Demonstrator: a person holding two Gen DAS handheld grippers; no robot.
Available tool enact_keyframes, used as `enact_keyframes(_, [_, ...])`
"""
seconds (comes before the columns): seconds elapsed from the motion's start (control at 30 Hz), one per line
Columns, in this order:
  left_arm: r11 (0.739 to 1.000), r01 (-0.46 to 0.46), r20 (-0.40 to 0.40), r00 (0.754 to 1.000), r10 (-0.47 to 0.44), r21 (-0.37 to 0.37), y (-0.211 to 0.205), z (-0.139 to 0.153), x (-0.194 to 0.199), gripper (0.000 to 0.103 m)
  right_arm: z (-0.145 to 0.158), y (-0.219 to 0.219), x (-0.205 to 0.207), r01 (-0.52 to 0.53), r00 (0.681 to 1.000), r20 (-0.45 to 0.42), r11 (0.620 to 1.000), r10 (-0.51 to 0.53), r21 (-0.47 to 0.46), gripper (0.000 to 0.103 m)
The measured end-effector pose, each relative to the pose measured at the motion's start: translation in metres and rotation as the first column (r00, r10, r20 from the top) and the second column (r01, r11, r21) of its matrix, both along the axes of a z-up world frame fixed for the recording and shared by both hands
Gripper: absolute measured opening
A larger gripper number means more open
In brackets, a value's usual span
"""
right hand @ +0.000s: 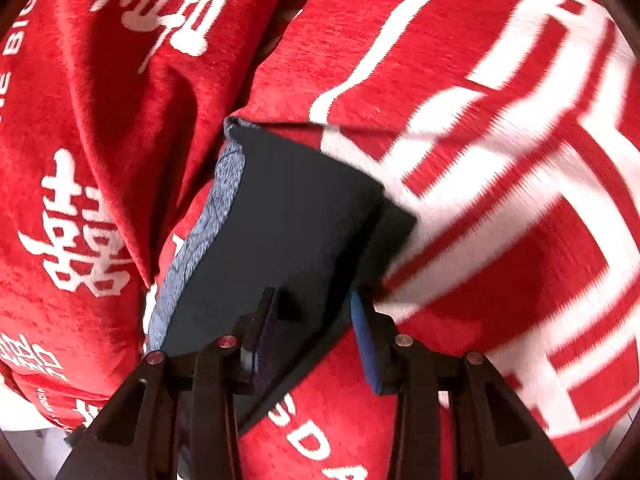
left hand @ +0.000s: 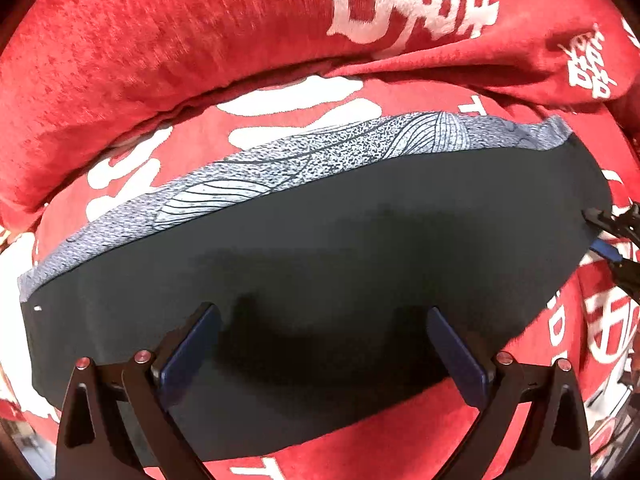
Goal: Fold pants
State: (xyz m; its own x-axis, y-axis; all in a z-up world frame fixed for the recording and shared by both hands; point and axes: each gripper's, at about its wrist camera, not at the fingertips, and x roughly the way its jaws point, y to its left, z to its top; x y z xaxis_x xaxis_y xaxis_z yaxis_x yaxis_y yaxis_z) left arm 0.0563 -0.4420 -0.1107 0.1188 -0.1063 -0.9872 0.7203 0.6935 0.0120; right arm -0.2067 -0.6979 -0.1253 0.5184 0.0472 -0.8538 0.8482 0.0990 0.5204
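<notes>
The dark pants (left hand: 320, 248) lie folded on the red blanket (left hand: 120, 60), long axis running side to side under the left gripper (left hand: 324, 344), whose jaws hang wide open and empty above the cloth. At the pants' right end, the right gripper (right hand: 316, 312) is part-open with a fabric corner between its jaws; I cannot tell if it pinches

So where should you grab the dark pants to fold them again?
Take the dark pants at their short end, by the corner near the right gripper. The cloth lies flat as one long strip on the red blanket, so slide in low from that side; the middle offers no edge.
</notes>
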Motion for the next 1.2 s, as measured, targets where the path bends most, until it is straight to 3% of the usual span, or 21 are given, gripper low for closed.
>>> enact_keyframes(0.03, [1.0, 0.0, 0.003, 1.0, 0.0, 0.0, -0.001, 0.0, -0.001, 0.103, 0.0, -0.003, 0.002, -0.009, 1.0, 0.01, 1.0, 0.009, -0.002, 0.013])
enact_keyframes(0.07, [1.0, 0.005, 0.009, 1.0, -0.005, 0.002, -0.002, 0.0, -0.003, 0.103, 0.001, -0.004, 0.003, -0.022, 1.0, 0.019, 1.0, 0.022, -0.006, 0.008])
enact_keyframes(0.23, [0.997, 0.053, 0.005, 0.999, -0.053, 0.048, -0.004, -0.012, -0.013, 0.103, 0.004, -0.004, -0.001, -0.087, 0.996, 0.013, 0.996, 0.087, -0.02, 0.007])
enact_keyframes(0.37, [0.998, 0.051, -0.007, 0.999, -0.051, 0.044, -0.004, -0.018, -0.012, 0.103, -0.01, -0.003, -0.005, -0.106, 0.994, -0.011, 0.994, 0.106, -0.009, 0.007])
enact_keyframes(0.57, [0.998, 0.047, -0.044, 0.998, -0.045, 0.034, -0.004, -0.023, -0.006, 0.103, -0.001, 0.006, -0.001, -0.123, 0.992, -0.039, 0.992, 0.123, -0.002, 0.011])
enact_keyframes(0.87, [0.999, 0.038, -0.045, 0.998, -0.038, 0.014, -0.001, -0.027, -0.008, 0.103, 0.005, 0.041, -0.016, -0.134, 0.991, -0.004, 0.99, 0.134, 0.053, 0.032])
enact_keyframes(1.07, [0.999, 0.049, -0.049, 0.998, -0.049, 0.015, -0.002, -0.028, -0.007, 0.103, 0.003, 0.063, -0.006, -0.149, 0.988, 0.049, 0.988, 0.147, 0.04, 0.06])
enact_keyframes(1.2, [0.999, 0.047, -0.046, 0.998, -0.046, 0.018, -0.001, -0.027, -0.005, 0.103, 0.001, 0.072, 0.006, -0.19, 0.979, 0.084, 0.98, 0.185, 0.051, 0.062])
